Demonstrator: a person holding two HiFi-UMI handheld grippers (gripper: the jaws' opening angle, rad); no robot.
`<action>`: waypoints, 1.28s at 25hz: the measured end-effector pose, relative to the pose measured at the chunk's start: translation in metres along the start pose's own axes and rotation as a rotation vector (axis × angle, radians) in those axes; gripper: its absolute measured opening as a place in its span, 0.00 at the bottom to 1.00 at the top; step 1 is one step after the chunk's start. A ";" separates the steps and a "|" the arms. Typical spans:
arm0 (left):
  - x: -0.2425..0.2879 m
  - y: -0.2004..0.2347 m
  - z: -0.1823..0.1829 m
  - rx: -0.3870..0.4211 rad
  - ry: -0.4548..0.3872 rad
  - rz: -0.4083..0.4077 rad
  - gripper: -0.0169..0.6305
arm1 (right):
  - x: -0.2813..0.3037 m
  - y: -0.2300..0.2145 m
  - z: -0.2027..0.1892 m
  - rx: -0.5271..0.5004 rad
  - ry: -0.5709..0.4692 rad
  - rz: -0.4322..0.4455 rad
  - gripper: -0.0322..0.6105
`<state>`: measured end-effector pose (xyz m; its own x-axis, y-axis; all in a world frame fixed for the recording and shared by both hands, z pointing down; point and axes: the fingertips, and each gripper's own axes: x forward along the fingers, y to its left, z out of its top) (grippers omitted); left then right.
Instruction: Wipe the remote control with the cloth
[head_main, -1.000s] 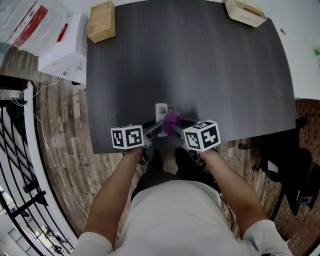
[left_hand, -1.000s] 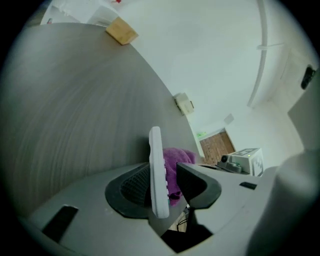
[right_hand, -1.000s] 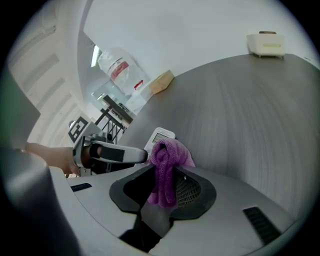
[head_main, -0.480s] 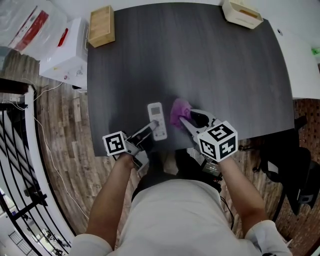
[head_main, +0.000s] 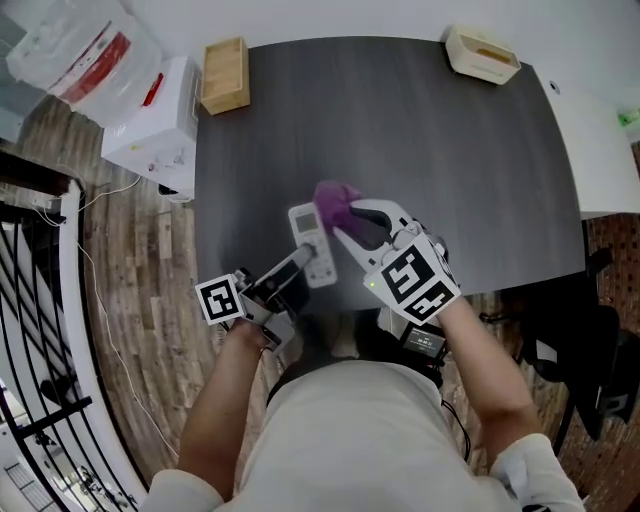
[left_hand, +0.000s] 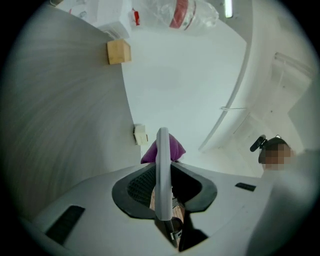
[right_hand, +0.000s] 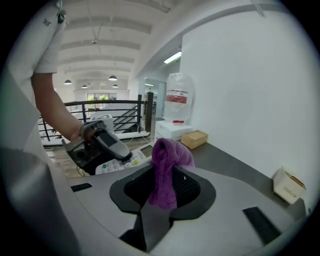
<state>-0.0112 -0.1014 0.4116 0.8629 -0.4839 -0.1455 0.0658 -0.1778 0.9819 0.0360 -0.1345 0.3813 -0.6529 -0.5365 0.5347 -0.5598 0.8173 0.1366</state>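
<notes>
The white remote control (head_main: 313, 243) is off the black table (head_main: 460, 150), and my left gripper (head_main: 303, 264) is shut on its near end. Those jaws have just closed on it. In the left gripper view the remote (left_hand: 162, 165) stands edge-on between the jaws, with the purple cloth (left_hand: 173, 147) behind it. My right gripper (head_main: 345, 222) is shut on the purple cloth (head_main: 334, 202), which hangs bunched at the remote's far end. In the right gripper view the cloth (right_hand: 166, 170) droops between the jaws, with the remote (right_hand: 127, 161) and the left gripper (right_hand: 105, 142) just to its left.
A wooden box (head_main: 224, 62) sits at the table's far left corner and a cream tray (head_main: 482, 53) at the far right. A white carton (head_main: 155, 110) and a plastic bag (head_main: 80, 50) lie on the floor at left. A black chair (head_main: 590, 340) stands at right.
The left gripper took hold of the remote and lifted it off the table. The right gripper rose with the cloth and moved up to the remote's far end.
</notes>
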 end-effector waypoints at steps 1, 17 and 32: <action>-0.002 -0.003 0.005 0.008 -0.018 -0.002 0.17 | -0.002 0.004 0.003 -0.007 -0.003 0.014 0.21; -0.025 -0.016 0.075 0.046 -0.377 0.085 0.17 | -0.021 0.070 0.009 -0.042 0.016 0.086 0.21; -0.014 -0.041 0.055 0.048 -0.246 0.002 0.17 | -0.026 0.120 0.007 -0.180 0.056 0.241 0.21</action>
<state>-0.0532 -0.1345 0.3667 0.7144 -0.6776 -0.1745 0.0349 -0.2146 0.9761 -0.0177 -0.0238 0.3774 -0.7240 -0.3145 0.6140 -0.2893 0.9464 0.1436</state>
